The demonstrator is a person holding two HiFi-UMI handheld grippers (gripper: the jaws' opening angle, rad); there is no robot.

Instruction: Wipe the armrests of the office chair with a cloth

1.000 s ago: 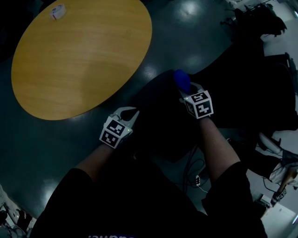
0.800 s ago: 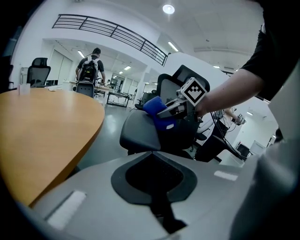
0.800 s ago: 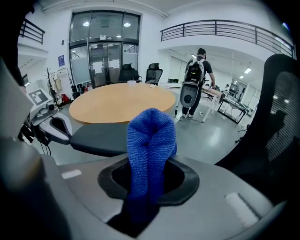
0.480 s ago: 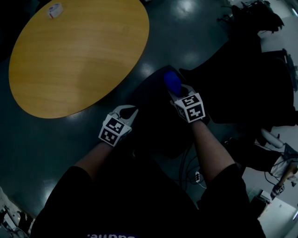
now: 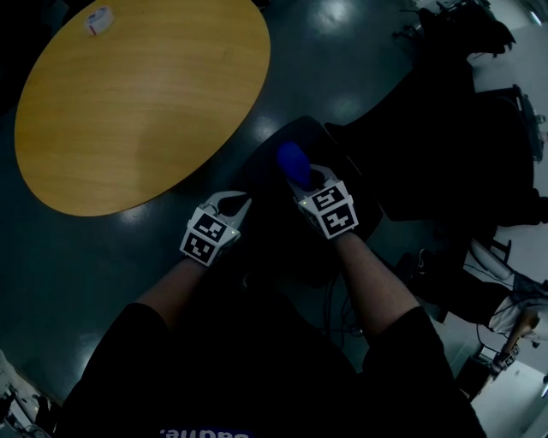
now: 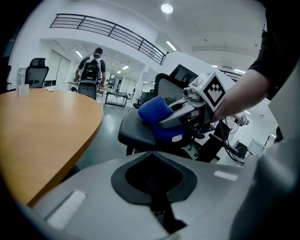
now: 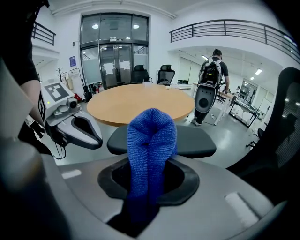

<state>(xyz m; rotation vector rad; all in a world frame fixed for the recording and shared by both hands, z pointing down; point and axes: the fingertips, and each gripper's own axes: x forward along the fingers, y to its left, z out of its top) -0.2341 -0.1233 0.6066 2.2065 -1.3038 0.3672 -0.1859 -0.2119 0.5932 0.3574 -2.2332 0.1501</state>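
My right gripper [image 5: 304,181] is shut on a blue knitted cloth [image 5: 293,162]. The cloth bulges out past the fingertips and sits over the black armrest pad [image 5: 321,145] of the dark office chair. In the right gripper view the cloth [image 7: 150,140] stands up between the jaws, with the armrest pad [image 7: 194,140] just behind it. My left gripper [image 5: 240,204] is shut with nothing in it, a little left of the chair. Its view looks across at the cloth [image 6: 157,117], the right gripper [image 6: 197,105] and the pad [image 6: 136,133] underneath.
A round wooden table [image 5: 137,94] lies to the left with a small white item [image 5: 100,19] near its far edge. Another dark chair [image 5: 462,128] stands to the right. Cables [image 5: 338,299] trail on the floor. A person with a backpack [image 7: 211,75] stands far off.
My right gripper has slid left and nearer with the cloth along the armrest. The left gripper has barely moved.
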